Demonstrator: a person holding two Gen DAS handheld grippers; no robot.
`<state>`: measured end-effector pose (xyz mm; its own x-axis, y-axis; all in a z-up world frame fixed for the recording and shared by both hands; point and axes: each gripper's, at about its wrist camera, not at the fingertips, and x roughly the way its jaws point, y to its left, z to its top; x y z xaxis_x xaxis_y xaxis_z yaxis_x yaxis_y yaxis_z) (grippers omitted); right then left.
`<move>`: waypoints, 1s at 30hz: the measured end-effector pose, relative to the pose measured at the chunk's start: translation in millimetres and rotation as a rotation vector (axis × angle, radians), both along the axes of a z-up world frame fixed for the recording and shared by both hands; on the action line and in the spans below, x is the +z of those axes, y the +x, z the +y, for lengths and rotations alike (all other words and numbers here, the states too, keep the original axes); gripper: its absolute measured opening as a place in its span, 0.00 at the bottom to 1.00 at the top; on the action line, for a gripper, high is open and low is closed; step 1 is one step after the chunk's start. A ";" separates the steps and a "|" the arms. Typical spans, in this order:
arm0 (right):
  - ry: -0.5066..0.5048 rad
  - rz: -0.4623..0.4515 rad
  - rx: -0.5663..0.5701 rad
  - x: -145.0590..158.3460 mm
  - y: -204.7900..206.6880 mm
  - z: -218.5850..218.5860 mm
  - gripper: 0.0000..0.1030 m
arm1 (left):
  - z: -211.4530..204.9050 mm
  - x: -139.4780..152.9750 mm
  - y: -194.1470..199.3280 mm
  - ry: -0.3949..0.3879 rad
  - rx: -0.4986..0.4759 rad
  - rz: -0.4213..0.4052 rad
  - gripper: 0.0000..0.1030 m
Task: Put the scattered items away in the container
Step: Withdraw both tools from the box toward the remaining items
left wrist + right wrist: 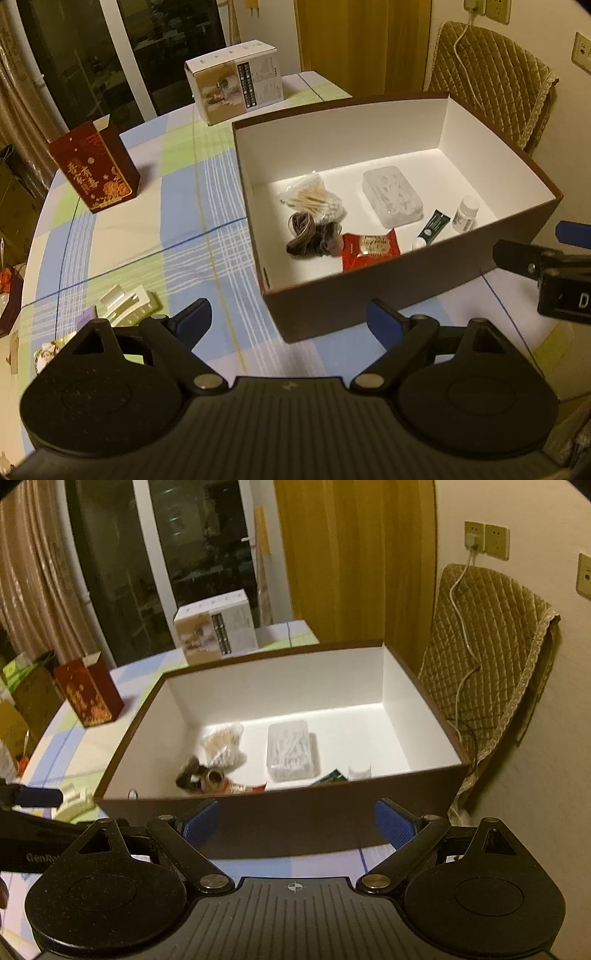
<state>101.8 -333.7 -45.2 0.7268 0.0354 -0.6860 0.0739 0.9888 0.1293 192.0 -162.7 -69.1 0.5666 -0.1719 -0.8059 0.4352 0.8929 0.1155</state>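
A brown box [369, 302] with a white inside stands on the checked tablecloth. It holds a bag of cotton swabs [314, 199], a brown scrunchie [314, 238], a red packet [369, 249], a clear plastic case [391, 197], a dark tube [434, 229] and a white bottle [466, 214]. A cream hair clip [125, 304] lies on the cloth left of the box. My left gripper [290, 317] is open and empty, between the clip and the box's near corner. My right gripper [297, 821] is open and empty before the box's near wall [295, 838]. The clip [75, 801] also shows there.
A red carton [96, 170] and a white product box [236, 79] stand farther back on the round table. A chair with a quilted cover [487, 74] is behind the brown box. Small trinkets [48, 354] lie near the table's left edge.
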 end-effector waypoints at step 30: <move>-0.060 0.090 0.145 -16.2 -16.0 60.0 0.93 | 60.4 -6.7 -34.3 0.029 0.085 0.021 0.87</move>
